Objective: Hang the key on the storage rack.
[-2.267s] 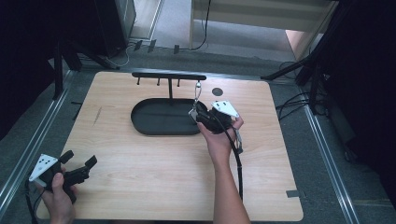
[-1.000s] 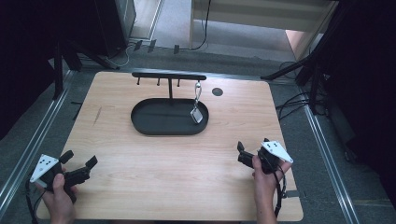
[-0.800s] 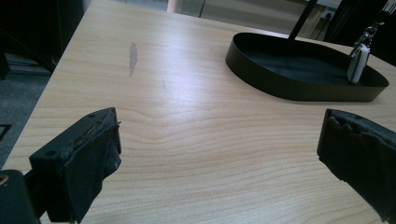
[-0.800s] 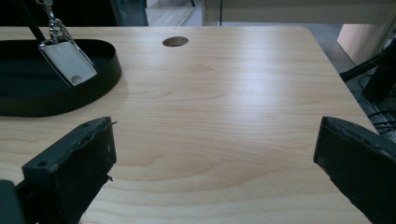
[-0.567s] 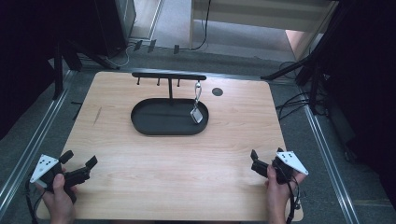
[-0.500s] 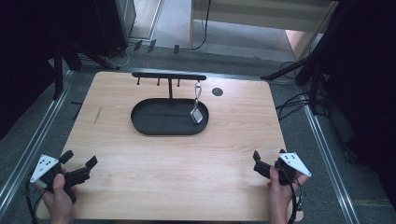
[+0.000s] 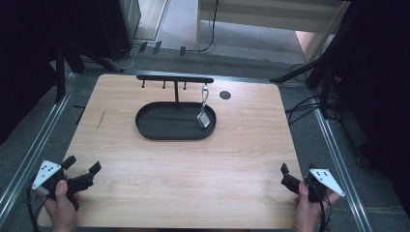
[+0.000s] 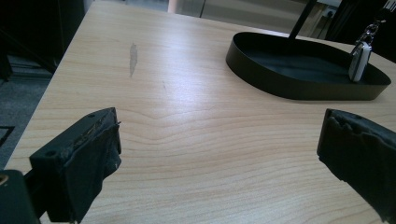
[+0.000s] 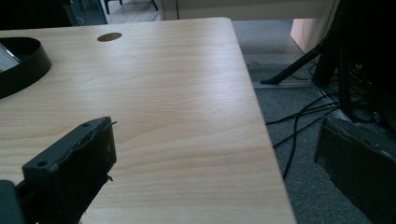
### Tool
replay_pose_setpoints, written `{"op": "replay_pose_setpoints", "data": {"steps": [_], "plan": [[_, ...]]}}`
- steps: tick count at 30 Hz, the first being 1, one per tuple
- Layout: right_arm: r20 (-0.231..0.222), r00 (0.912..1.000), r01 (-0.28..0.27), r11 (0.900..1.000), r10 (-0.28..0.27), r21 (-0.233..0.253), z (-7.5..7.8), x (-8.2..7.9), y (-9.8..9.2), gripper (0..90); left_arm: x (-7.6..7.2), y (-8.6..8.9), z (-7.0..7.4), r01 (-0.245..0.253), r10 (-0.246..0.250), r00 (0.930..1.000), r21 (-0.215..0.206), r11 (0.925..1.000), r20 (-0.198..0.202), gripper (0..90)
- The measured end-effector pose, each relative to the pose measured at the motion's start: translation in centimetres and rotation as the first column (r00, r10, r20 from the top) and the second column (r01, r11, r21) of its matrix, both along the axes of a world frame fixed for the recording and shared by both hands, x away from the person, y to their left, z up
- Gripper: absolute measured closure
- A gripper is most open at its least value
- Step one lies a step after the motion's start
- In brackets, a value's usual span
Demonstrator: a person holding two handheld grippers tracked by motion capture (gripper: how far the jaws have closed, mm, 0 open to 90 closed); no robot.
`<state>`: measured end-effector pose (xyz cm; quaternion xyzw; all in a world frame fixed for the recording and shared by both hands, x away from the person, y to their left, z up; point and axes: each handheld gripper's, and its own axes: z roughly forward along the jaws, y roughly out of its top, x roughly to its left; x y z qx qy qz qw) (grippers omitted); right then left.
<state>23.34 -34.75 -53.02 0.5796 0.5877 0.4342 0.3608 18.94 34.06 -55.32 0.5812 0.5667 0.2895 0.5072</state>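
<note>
The left tongs rest at the near left corner of the pale wooden tabletop, held in the person's left hand, with the jaws spread wide and nothing between them. The right tongs sit at the near right corner in the person's right hand; in the right gripper view their jaws also stand well apart and hold nothing, one over the wood and the other past the tabletop's edge above the grey floor.

The small silver key fob hangs on a metal clip from the black T-shaped hanger bar, which rises from the shallow black oval tray at the far middle of the tabletop. The fob dangles at the tray's right end, its lower end down inside the rim, well apart from both tongs. In the left gripper view the fob shows upright against the tray wall. No writing or brand mark can be read on the fob, tray or tongs.

A small dark round hole lies in the tabletop just right of the hanger.
</note>
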Motion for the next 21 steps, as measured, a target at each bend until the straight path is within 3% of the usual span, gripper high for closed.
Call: {"op": "replay_pose_setpoints", "data": {"steps": [9,15,21], "plan": [[0.005,0.9988,0.048,0.998,-0.048,0.034,-0.9,-1.7,-2.7,0.0,0.0,0.0,0.0,0.001,-0.001,1.0,0.006,1.0,0.0,0.0],[0.021,0.9974,0.067,0.995,-0.069,0.07,-1.4,-2.3,-3.6,0.0,0.0,-0.1,0.0,0.001,-0.001,1.0,0.013,0.9999,-0.003,0.0],[0.042,0.9979,0.047,0.997,-0.05,0.06,-1.5,-2.5,-3.4,0.0,0.1,-0.3,0.1,0.005,-0.004,0.9999,0.034,0.9994,-0.009,0.0]]}}
